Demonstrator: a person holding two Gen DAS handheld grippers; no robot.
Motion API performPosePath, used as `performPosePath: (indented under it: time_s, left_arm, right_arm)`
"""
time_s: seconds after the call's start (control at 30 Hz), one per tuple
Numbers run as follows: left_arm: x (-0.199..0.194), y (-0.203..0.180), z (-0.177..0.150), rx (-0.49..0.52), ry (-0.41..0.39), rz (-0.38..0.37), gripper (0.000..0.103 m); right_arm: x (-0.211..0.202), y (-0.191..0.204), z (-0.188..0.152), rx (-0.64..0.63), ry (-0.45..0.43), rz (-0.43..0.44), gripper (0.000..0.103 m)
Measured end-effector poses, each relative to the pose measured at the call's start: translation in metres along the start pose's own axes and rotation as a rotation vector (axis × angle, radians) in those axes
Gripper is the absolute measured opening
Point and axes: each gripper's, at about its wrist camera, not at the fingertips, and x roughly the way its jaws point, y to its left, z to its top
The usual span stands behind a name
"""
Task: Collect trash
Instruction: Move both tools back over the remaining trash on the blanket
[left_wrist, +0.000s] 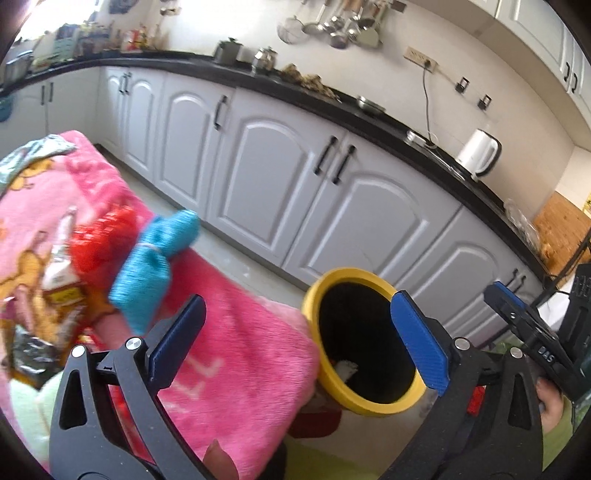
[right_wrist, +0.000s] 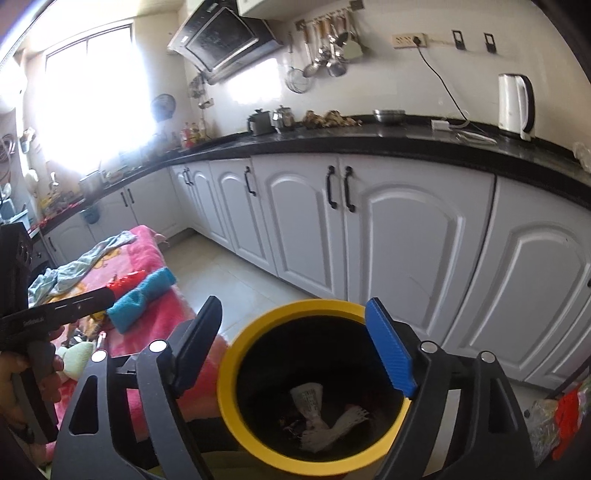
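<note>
A yellow-rimmed black trash bin (left_wrist: 334, 280) stands on the floor beside a pink blanket-covered surface (left_wrist: 236, 354); in the right wrist view the bin (right_wrist: 258, 325) sits right below my open, empty right gripper (right_wrist: 295, 350), with white crumpled paper (right_wrist: 314, 406) inside. My left gripper (left_wrist: 295, 339) is open and empty, over the blanket's edge next to the bin. On the blanket lie a blue cloth bundle (left_wrist: 155, 266), a red item (left_wrist: 99, 240), a snack wrapper (left_wrist: 62, 291) and a crumpled foil wrapper (left_wrist: 33, 350).
White kitchen cabinets (left_wrist: 288, 192) with a black countertop (left_wrist: 332, 99) run behind the bin. A white kettle (left_wrist: 478, 151) stands on the counter. The right gripper's body (left_wrist: 528, 325) shows at the right. Bags lie on the floor at the right (right_wrist: 554, 417).
</note>
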Motion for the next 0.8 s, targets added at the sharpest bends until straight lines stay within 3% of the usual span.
performPosePath:
  time_s: [0.33,0.8]
  left_arm:
    - [-0.042,0.037,0.000,-0.041,-0.079,0.063,0.092]
    - [-0.081,0.093,0.002,-0.109,-0.147,0.140,0.092]
  right_arm:
    - [-0.011,0.047,0.008,-0.063,-0.038,0.050,0.084]
    - [0.000,0.123,0.015,-0.167,-0.028,0.133,0.087]
